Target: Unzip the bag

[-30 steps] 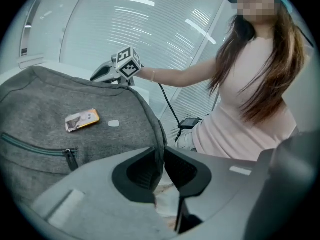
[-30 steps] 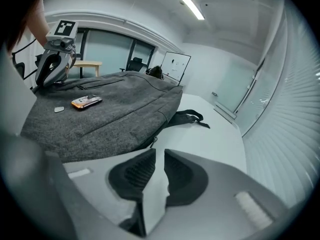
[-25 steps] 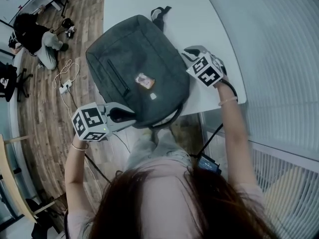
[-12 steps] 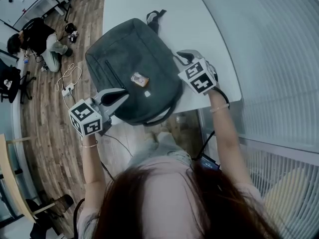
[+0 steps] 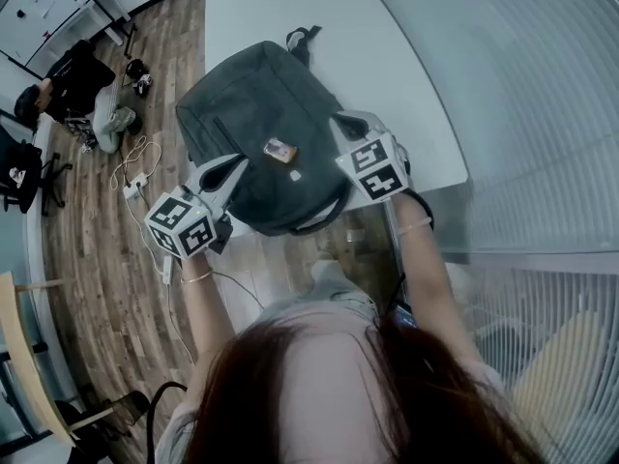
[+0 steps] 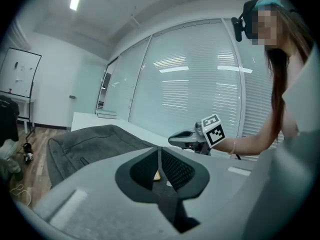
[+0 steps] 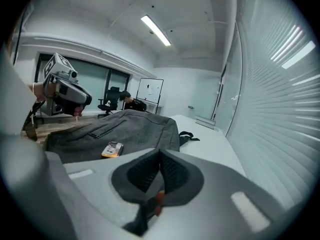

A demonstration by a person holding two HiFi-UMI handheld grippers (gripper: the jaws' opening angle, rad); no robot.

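A dark grey backpack (image 5: pixel 256 114) lies flat on the white table (image 5: pixel 387 85), its front pocket zip (image 5: pixel 227 141) shut and an orange label (image 5: pixel 280 150) on its front. My left gripper (image 5: pixel 230 162) hovers at the bag's near left edge. Its jaws have just been closing and the tips now meet with nothing between them. My right gripper (image 5: pixel 340 119) is over the bag's right edge, shut and empty. The left gripper view looks across the bag (image 6: pixel 90 144) to the right gripper (image 6: pixel 182 138). The right gripper view shows the bag (image 7: pixel 125 126), the label (image 7: pixel 112 149) and the left gripper (image 7: pixel 62 91).
A black strap loop (image 5: pixel 302 39) sticks out at the bag's far end and a carry strap (image 5: pixel 319 216) hangs over the table's near edge. A wall of blinds (image 5: pixel 542 114) runs along the right. A person (image 5: pixel 87 95) sits on the wooden floor at the left, near cables (image 5: pixel 135 167).
Both grippers have risen and moved in over the bag from its near edges. Their jaws, wide apart earlier, have come together with nothing in them.
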